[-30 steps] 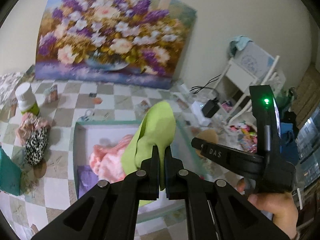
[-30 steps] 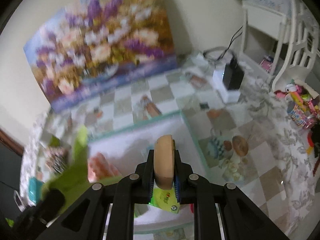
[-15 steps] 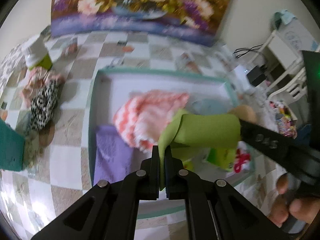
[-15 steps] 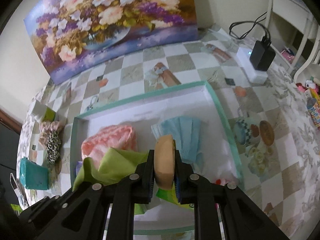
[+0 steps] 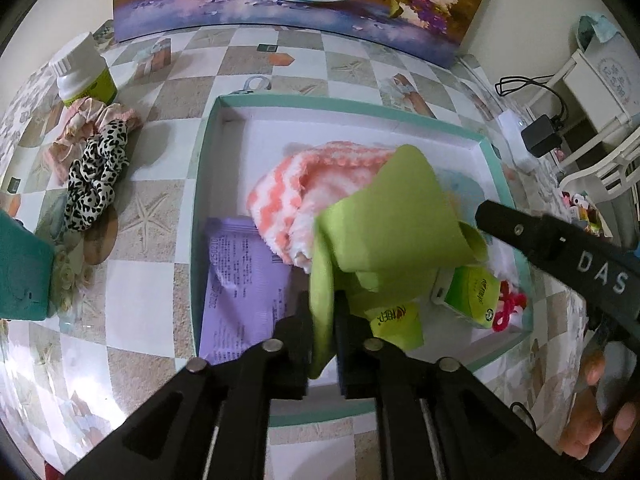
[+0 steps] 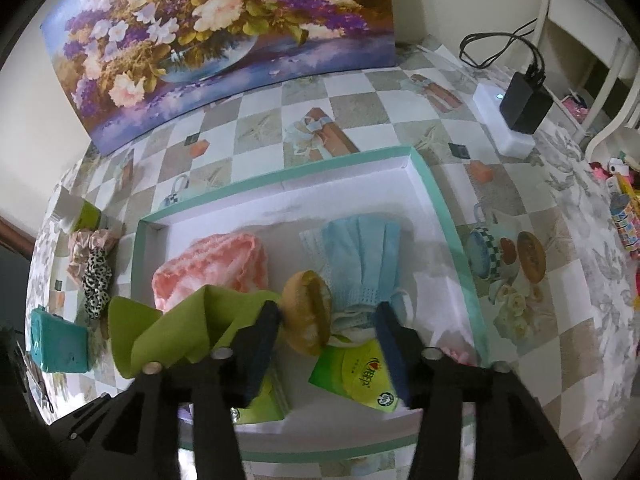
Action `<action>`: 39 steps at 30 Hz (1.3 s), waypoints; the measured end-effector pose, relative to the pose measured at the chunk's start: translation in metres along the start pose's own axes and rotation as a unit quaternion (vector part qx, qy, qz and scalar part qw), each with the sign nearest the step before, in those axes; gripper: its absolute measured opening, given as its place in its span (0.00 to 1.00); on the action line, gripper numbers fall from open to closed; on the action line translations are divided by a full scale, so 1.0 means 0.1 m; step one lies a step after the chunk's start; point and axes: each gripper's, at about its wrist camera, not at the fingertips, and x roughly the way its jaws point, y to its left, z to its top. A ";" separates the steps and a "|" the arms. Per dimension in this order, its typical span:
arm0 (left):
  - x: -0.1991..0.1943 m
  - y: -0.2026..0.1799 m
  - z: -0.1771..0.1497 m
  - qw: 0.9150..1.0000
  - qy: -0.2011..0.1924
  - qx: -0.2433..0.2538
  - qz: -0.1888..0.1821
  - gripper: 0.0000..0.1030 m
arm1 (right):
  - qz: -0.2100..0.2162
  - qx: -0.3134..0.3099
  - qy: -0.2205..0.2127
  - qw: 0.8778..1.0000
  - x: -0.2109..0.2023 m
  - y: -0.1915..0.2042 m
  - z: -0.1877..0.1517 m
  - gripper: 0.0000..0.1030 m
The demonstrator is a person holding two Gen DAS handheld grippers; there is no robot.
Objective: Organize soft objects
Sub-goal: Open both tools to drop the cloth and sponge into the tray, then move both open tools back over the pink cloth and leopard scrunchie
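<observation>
**Both items being let go inside the teal box**

Opening just now, right gripper (image 6: 326, 320) — jaws spreading wide, pads no longer pressing the tan round sponge (image 6: 306, 312), which is tipping free between them, leaning toward the left finger. Resting beside the blue face masks (image 6: 360, 256), over the green tissue packet (image 6: 356, 376), near the front wall of the teal box (image 6: 432, 184).

Loosening too, left gripper (image 5: 322, 316) — jaws only slightly parted, the green cloth (image 5: 384, 220) hanging in the narrow gap, draping over the pink-and-white knit (image 5: 304, 184) in the box's middle; impossible to tell whether the pads are gripping yet.

Meaning for the task, as a judgement: both soft pieces being delivered into the box together, withdrawal likely coming next.

Showing only in the left view: the purple packet (image 5: 244, 276) at the box's left, and fingers of the person's hand (image 5: 592, 416) on the other handle. Showing only in the right view: the sponge and the masks, hidden behind the cloth otherwise. Waiting outside the box's left wall: the leopard scrunchie (image 5: 96, 176).
</observation>
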 end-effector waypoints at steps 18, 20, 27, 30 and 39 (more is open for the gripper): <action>-0.58 0.33 0.12 0.997 -0.054 -0.055 0.008 0.58 | -0.009 0.019 -0.035 0.999 -0.35 -0.07 0.06 0.67; -0.63 0.45 0.14 0.995 -0.064 -0.070 0.031 0.60 | -0.010 0.016 -0.037 0.999 -0.38 -0.05 0.06 0.67; -0.77 0.80 0.20 0.986 -0.093 -0.110 0.081 0.65 | -0.014 0.005 -0.034 0.999 -0.38 0.04 0.05 0.67; -0.81 0.85 0.21 0.984 -0.103 -0.117 0.090 0.66 | -0.012 -0.006 -0.032 0.999 -0.37 0.12 0.04 0.68; -0.89 0.88 0.21 0.980 -0.124 -0.112 0.111 0.88 | 0.002 -0.034 -0.037 0.999 -0.42 0.37 -0.01 0.74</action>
